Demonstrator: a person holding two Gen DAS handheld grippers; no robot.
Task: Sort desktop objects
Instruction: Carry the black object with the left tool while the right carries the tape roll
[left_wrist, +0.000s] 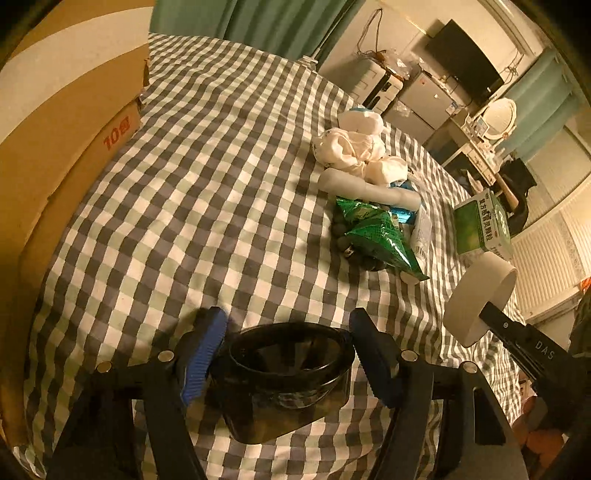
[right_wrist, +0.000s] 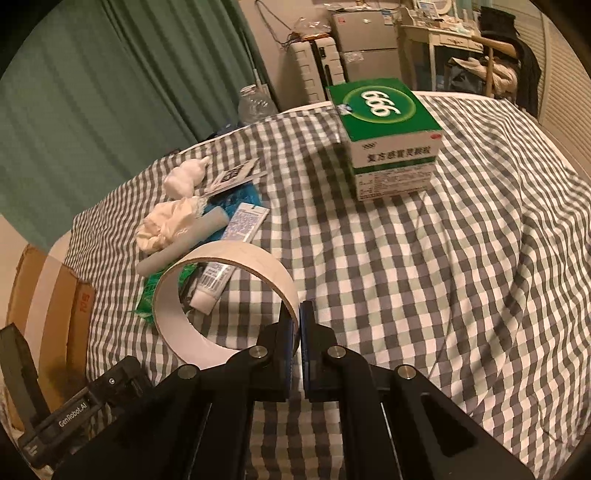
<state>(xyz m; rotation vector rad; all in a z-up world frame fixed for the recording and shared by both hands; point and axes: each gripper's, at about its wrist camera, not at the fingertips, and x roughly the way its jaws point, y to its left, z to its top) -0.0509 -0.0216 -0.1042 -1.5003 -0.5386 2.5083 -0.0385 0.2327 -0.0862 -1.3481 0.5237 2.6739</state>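
Observation:
A dark, open-topped jar (left_wrist: 288, 373) sits between the blue pads of my left gripper (left_wrist: 288, 325). Both pads touch its sides, and it tilts just above the checked cloth. My right gripper (right_wrist: 298, 310) is shut on the wall of a white tape ring (right_wrist: 221, 258), which it holds off the table. In the left wrist view the same ring (left_wrist: 476, 295) hangs at the right, pinched by the right gripper (left_wrist: 489, 312). A green and white medicine box (right_wrist: 388, 140) stands upright at the far side of the table.
A pile lies mid-table: crumpled white bags (left_wrist: 351, 147), a grey foam roll (left_wrist: 365, 190), green packets (left_wrist: 373, 229) and a cream tube (right_wrist: 229, 254). Cardboard boxes (left_wrist: 66, 155) line the left edge. The checked tablecloth (left_wrist: 192, 206) is bare left of the pile.

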